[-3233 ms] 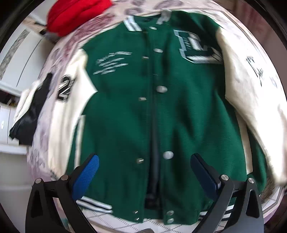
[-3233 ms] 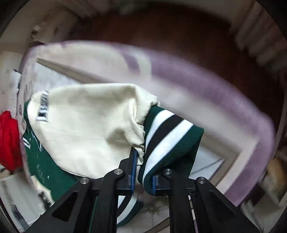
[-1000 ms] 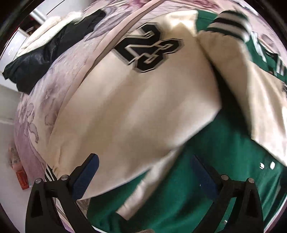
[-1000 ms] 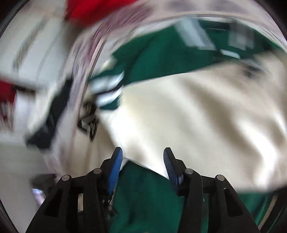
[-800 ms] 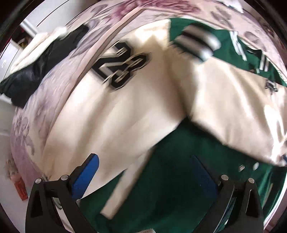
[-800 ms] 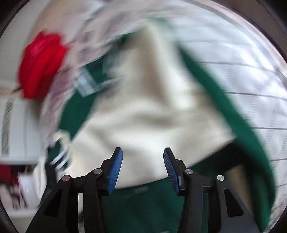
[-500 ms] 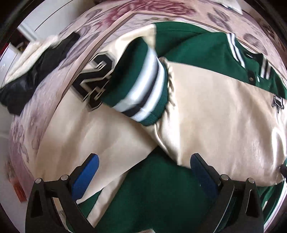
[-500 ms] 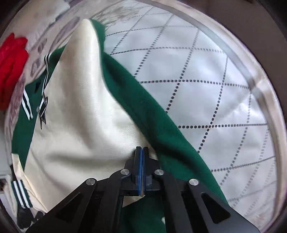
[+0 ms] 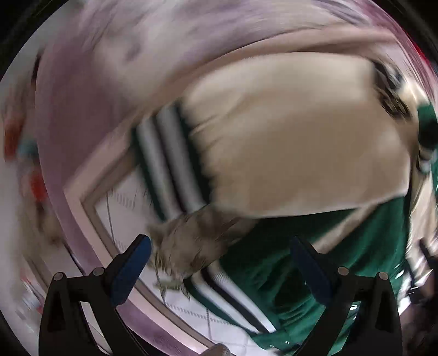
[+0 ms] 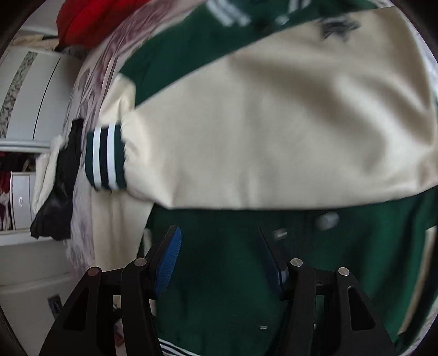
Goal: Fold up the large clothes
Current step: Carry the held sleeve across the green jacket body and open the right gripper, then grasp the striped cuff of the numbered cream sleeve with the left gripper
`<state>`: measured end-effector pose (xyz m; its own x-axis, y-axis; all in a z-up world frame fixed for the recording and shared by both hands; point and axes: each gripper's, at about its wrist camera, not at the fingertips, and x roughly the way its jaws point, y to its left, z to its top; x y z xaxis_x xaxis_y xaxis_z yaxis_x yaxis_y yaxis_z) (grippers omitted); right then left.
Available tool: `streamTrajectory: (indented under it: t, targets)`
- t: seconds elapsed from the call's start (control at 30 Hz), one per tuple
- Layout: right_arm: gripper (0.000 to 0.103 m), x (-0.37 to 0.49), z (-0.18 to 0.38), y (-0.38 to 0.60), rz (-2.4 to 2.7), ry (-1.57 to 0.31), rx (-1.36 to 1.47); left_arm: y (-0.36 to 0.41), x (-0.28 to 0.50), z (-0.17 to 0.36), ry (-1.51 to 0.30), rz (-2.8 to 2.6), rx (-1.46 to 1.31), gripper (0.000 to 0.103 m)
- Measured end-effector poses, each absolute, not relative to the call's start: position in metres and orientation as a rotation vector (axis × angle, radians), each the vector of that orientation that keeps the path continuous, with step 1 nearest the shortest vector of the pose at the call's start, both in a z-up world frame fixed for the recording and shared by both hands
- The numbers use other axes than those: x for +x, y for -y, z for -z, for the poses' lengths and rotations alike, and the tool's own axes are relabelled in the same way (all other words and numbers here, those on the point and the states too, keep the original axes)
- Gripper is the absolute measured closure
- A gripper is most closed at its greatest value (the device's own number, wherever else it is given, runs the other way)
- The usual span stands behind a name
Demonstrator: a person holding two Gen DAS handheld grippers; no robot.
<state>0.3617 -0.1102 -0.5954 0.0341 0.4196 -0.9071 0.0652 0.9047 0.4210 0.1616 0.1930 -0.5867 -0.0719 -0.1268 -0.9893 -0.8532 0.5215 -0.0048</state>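
Below my right gripper (image 10: 220, 260) the jacket (image 10: 219, 287) is lying spread on the bed (image 10: 90, 82), green front up, its snaps showing just past the fingertips. I am holding this gripper released over the green panel; its jaws have just been opening, and nothing is sitting between the blue pads (image 10: 168, 263). One cream sleeve (image 10: 273, 131) is lying folded across the chest, running from the far right toward the left, and its striped cuff (image 10: 105, 157) is resting at the left end, over the other cream sleeve. Farther left, a black garment (image 10: 61, 186) is lying at the bed's edge, and a red garment (image 10: 90, 22) is sitting at the far left corner.

On the other side, my left gripper (image 9: 219, 263) is looking down on the other sleeve (image 9: 301, 142), which is lying across the middle of a blurred view, its striped cuff (image 9: 167, 161) pointing left onto the quilted bedspread (image 9: 123, 202). Green body cloth is showing at the near right, with the striped hem (image 9: 227, 298) running toward me. This gripper is also released, jaws standing wide apart and gripping nothing. A brownish, blurred patch is sitting just beside its left pad (image 9: 131, 268); I cannot tell what it is.
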Motion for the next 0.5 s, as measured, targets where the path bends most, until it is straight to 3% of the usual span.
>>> streamTrajectory:
  t: [0.23,0.3,0.33,0.37,0.4,0.43,0.5]
  targets:
    - [0.044,0.356,0.625,0.078,-0.233,-1.527,0.365,-0.225,0.132,0.632,-1.347,-0.706,-1.368,0.004]
    - [0.044,0.363,0.628,0.079,-0.214,-1.522,0.359,-0.236,0.139,0.634,-1.276,-0.727,-1.395,0.019]
    - [0.044,0.37,0.631,0.075,-0.209,-1.523,0.352,-0.247,0.142,0.632,-1.228,-0.77,-1.376,0.022]
    - [0.044,0.371,0.628,0.077,-0.206,-1.522,0.342,-0.254,0.146,0.628,-1.196,-0.802,-1.347,0.036]
    - [0.044,0.37,0.626,0.076,-0.207,-1.512,0.331,-0.26,0.15,0.624,-1.166,-0.832,-1.307,0.061]
    - [0.044,0.37,0.623,0.075,-0.206,-1.499,0.305,-0.272,0.158,0.618,-1.132,-0.852,-1.244,0.074]
    - [0.044,0.371,0.613,0.073,-0.207,-1.474,0.248,-0.292,0.174,0.611,-1.106,-0.849,-1.164,0.081]
